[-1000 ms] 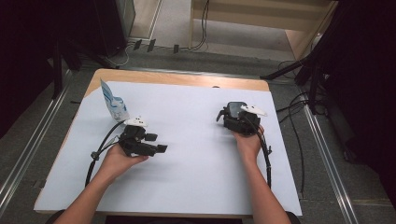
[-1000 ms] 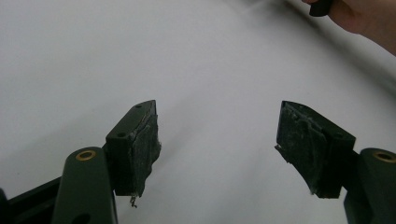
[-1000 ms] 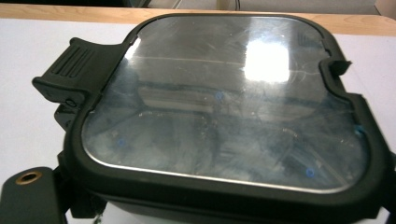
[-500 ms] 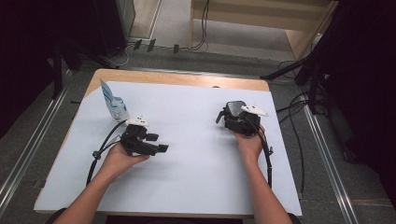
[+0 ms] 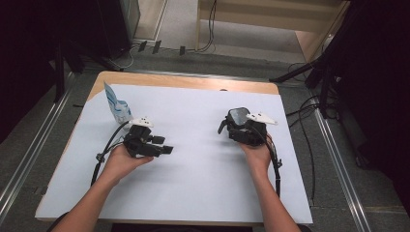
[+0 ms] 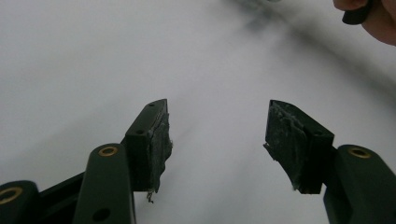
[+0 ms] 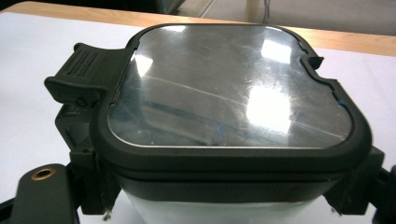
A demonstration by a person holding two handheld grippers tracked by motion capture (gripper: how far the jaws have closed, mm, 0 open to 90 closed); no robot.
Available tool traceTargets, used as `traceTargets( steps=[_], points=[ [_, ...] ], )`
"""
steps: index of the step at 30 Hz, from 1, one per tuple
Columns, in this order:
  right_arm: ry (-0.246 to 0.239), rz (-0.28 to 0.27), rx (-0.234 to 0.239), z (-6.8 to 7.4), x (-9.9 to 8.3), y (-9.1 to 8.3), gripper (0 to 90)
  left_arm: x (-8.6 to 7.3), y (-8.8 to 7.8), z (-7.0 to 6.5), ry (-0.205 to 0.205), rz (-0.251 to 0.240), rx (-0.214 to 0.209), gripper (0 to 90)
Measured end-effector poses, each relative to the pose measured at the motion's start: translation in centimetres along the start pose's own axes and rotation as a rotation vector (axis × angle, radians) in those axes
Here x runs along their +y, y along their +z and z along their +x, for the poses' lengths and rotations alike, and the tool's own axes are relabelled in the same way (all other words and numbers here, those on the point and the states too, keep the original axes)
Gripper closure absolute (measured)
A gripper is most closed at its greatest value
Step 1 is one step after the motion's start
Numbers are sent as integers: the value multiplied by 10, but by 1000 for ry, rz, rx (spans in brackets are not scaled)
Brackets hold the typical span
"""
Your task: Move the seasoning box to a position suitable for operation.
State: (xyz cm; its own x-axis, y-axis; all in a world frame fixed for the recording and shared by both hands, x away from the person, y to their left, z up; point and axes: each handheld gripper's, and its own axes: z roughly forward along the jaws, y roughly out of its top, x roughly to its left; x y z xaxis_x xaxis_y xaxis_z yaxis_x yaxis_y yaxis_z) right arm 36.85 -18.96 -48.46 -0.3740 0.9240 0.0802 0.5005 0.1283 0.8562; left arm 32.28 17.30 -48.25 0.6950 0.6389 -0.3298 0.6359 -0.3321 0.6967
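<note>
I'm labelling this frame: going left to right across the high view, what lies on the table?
Blue-and-white pouch → left gripper, jaws apart and empty → right gripper, clamped on a black-lidded container.

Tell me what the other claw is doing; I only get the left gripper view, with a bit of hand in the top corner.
Observer: The right claw is clamped on a box with a shiny lid.
Operator: Anything else out there?
Observer: A blue and white pouch stands near the far left corner of the table.
</note>
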Motion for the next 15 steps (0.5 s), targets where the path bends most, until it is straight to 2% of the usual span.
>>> traceTargets(
  steps=[4,7,11,12,15],
  points=[
    [-16,-1,26,8,-2,-3,159,1,-2,6,4,-9,-2,451],
    [-26,21,66,22,-5,-6,160,1,-3,9,10,-6,5,466],
    [-43,19,110,37,-7,-8,160,1,-6,13,-13,-1,-11,481],
    [-43,19,110,37,-7,-8,160,1,-6,13,-13,-1,-11,481],
    [-62,12,147,54,-7,-7,160,0,-8,15,-22,16,-7,474]
  ],
)
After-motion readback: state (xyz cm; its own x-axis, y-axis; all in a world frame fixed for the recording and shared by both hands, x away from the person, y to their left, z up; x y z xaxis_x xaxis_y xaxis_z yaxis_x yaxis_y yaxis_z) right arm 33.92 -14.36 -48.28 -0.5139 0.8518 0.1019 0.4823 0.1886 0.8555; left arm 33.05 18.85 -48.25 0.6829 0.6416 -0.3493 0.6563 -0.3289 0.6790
